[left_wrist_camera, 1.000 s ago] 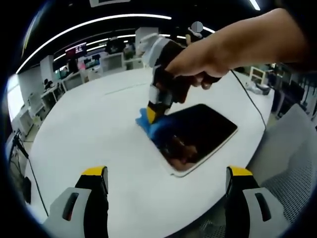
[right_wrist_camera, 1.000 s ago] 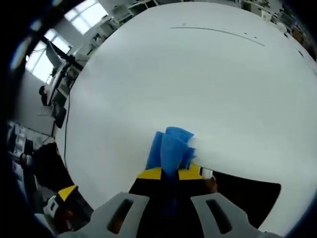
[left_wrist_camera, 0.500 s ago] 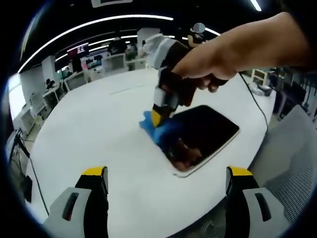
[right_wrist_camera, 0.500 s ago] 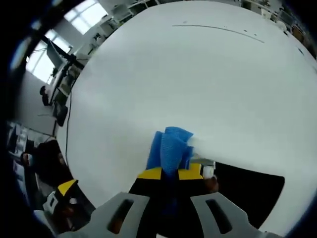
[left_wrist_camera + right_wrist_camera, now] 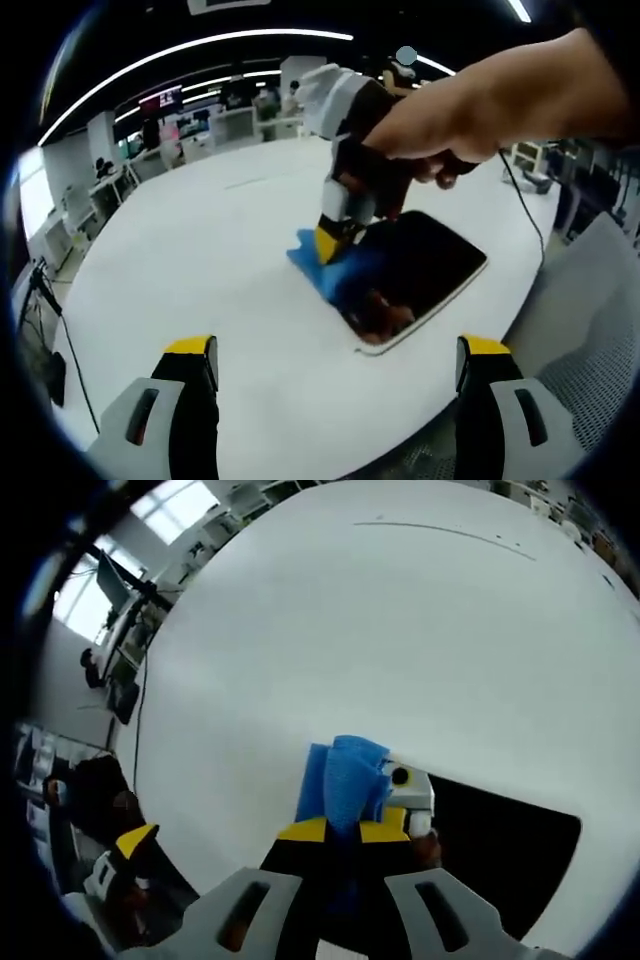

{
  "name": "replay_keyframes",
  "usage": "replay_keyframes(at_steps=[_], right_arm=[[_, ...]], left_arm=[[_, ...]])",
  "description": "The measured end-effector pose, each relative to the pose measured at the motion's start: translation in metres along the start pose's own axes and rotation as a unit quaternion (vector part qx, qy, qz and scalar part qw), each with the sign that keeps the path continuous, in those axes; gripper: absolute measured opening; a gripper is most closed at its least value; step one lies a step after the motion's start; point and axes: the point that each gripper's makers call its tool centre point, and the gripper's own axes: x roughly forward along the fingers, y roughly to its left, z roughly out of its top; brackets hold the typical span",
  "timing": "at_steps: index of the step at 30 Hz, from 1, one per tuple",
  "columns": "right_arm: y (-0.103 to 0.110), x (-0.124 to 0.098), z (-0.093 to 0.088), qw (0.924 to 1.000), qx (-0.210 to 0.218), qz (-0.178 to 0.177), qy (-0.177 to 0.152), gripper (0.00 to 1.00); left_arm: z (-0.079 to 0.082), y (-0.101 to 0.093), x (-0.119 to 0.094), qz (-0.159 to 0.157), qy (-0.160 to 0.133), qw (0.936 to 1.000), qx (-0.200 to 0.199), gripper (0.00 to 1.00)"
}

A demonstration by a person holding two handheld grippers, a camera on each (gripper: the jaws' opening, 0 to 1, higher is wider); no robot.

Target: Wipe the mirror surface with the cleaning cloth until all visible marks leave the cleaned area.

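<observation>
1. White table (image 5: 180, 270): spans the frame's centre.
2. Mirror (image 5: 420, 265), right of centre: cloth sits at its left corner; most of the surface apparently remains to be wiped.
3. Right gripper (image 5: 330, 243): jaws pinch the blue cleaning cloth (image 5: 345, 780).
4. Left gripper (image 5: 335, 365), bottom: jaws spread, empty.

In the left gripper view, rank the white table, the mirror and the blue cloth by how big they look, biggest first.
1. White table, by far the largest.
2. Mirror, a dark rounded rectangle lying on the table.
3. Blue cloth, smallest, pressed at the mirror's edge by the right gripper, which hides part of it.
</observation>
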Motion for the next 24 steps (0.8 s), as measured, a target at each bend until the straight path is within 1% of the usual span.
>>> replay_keyframes(at_steps=[2,5,9,12,14,20,24], right_arm=[[0.000,0.000,0.000,1.0000,0.005,0.001,0.000,0.03],[0.003,-0.008,-0.007,0.9999,0.013,0.002,-0.004,0.03],[0.005,-0.006,-0.013,0.9999,0.016,-0.003,-0.001,0.03],[0.006,-0.003,-0.015,0.9998,0.020,-0.008,0.002,0.04],[0.007,-0.003,-0.016,0.9998,0.018,-0.010,0.003,0.04],[0.008,-0.002,-0.018,0.9998,0.014,-0.012,0.004,0.04],[0.010,-0.003,-0.021,0.9997,0.006,-0.020,0.008,0.03]], left_arm=[[0.000,-0.001,0.000,-0.004,-0.002,1.0000,-0.009,0.99],[0.001,-0.002,0.001,-0.009,-0.004,0.9998,-0.015,0.99],[0.000,-0.005,0.001,-0.013,0.003,0.9999,-0.004,0.99],[-0.001,-0.007,0.001,-0.016,0.008,0.9998,0.004,0.99],[-0.001,-0.008,0.001,-0.018,0.008,0.9998,0.006,0.99],[-0.003,-0.008,0.000,-0.019,0.010,0.9997,-0.006,0.99],[-0.002,-0.013,0.000,-0.030,0.012,0.9995,-0.005,1.00]])
